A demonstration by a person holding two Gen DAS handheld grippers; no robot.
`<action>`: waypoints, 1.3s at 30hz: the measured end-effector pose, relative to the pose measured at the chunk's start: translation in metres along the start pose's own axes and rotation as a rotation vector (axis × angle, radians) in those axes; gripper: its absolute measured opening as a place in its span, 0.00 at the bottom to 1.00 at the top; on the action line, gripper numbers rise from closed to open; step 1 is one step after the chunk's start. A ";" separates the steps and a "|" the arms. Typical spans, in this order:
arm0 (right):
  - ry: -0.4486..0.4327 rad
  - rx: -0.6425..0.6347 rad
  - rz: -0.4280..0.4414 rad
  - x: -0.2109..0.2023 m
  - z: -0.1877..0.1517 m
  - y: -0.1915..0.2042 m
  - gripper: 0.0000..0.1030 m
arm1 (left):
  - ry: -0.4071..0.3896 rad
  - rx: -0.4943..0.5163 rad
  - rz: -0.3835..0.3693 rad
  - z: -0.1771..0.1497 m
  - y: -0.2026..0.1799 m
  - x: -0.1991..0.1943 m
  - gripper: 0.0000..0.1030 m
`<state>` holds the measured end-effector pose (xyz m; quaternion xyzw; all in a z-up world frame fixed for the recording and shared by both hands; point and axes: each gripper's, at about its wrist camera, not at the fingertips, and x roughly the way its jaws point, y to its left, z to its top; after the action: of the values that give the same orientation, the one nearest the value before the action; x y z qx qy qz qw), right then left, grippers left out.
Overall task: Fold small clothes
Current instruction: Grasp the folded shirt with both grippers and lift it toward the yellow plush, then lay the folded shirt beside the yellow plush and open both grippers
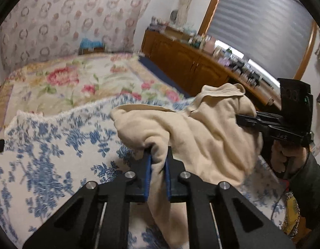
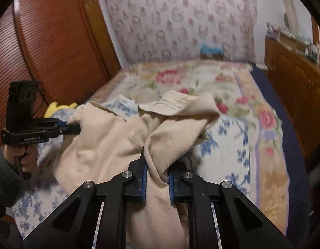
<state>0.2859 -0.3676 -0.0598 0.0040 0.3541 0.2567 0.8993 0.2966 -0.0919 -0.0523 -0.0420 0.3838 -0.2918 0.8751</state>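
Note:
A small beige garment point(image 1: 201, 128) hangs between both grippers above the bed, bunched and sagging in the middle. My left gripper point(image 1: 157, 155) is shut on one edge of the garment; it also shows in the right wrist view point(image 2: 73, 127) at the left. My right gripper point(image 2: 156, 166) is shut on another edge of the garment point(image 2: 118, 137); it shows in the left wrist view point(image 1: 243, 120) at the right. The garment's hem point(image 2: 170, 103) flops over the top. Fabric hides both sets of fingertips.
Below lies a blue-and-white floral cloth point(image 1: 45, 155) on a bed with a pink floral cover point(image 2: 222, 83). A wooden sideboard with several bottles point(image 1: 201, 62) stands at the right, a wooden wardrobe point(image 2: 45, 51) at the left. A yellow item point(image 2: 58, 106) lies by the left gripper.

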 end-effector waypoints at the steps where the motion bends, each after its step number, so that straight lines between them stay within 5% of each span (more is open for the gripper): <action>1: -0.009 -0.022 0.000 -0.003 0.007 0.006 0.12 | -0.029 -0.002 0.001 0.001 -0.002 -0.012 0.08; 7: -0.039 -0.163 0.032 -0.004 0.049 0.055 0.12 | -0.173 -0.026 0.051 -0.003 0.010 -0.085 0.08; 11: -0.031 -0.272 0.092 0.017 0.077 0.098 0.12 | -0.233 -0.048 0.151 -0.022 0.031 -0.134 0.08; 20: 0.066 -0.556 0.267 0.137 0.125 0.250 0.12 | -0.290 -0.177 0.463 -0.107 0.101 -0.220 0.08; 27: 0.124 -0.734 0.329 0.222 0.124 0.358 0.12 | -0.278 -0.331 0.573 -0.170 0.144 -0.243 0.08; 37: 0.128 -0.684 0.336 0.288 0.143 0.402 0.11 | -0.249 -0.394 0.646 -0.197 0.171 -0.242 0.07; 39: 0.153 -0.593 0.326 0.294 0.151 0.394 0.28 | -0.239 -0.385 0.653 -0.199 0.168 -0.242 0.07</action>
<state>0.3836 0.1370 -0.0586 -0.2204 0.3253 0.4884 0.7792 0.1090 0.2079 -0.0852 -0.1149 0.3201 0.0863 0.9364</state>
